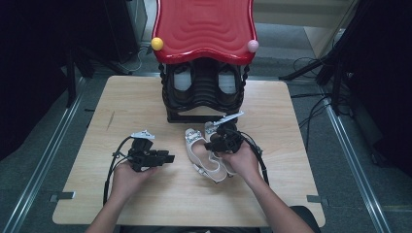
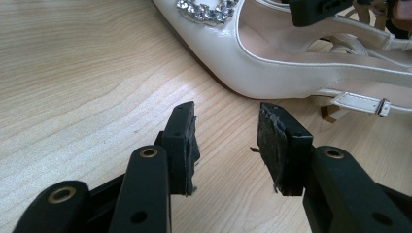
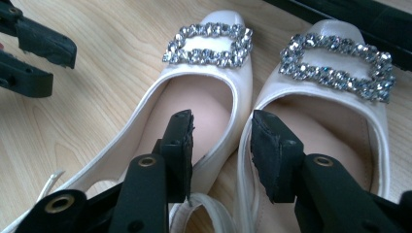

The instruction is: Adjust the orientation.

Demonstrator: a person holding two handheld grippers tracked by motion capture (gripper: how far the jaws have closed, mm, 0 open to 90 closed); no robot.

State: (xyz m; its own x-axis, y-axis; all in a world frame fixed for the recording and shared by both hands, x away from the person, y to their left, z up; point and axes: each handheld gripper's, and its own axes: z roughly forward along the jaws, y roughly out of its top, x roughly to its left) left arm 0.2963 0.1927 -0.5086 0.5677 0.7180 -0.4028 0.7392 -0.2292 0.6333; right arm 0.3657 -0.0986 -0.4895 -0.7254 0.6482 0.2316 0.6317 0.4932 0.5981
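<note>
Two white slingback shoes with rhinestone buckles lie side by side on the wooden table (image 1: pixel 145 204), toes toward the rack. In the right gripper view the left shoe (image 3: pixel 204 97) and the right shoe (image 3: pixel 330 111) lie just under my right gripper (image 3: pixel 221 150). That gripper is open, its jaws straddling the shoes' two adjoining walls without pressing them. From above, the right gripper (image 1: pixel 210 145) hovers over the left shoe (image 1: pixel 197 150) and partly hides the other shoe (image 1: pixel 210 127). My left gripper (image 2: pixel 226 145) is open and empty, low over the table and aimed at the side of the nearer shoe (image 2: pixel 291 63).
A black shoe rack (image 1: pixel 204 104) with a wavy red top (image 1: pixel 204 29) stands at the table's far edge, with dark shoes (image 1: pixel 183 80) on its shelf. A yellow ball (image 1: pixel 157 43) and a pink ball (image 1: pixel 252 46) sit on the top's corners. Bare wood lies left of the left gripper (image 1: pixel 167 158).
</note>
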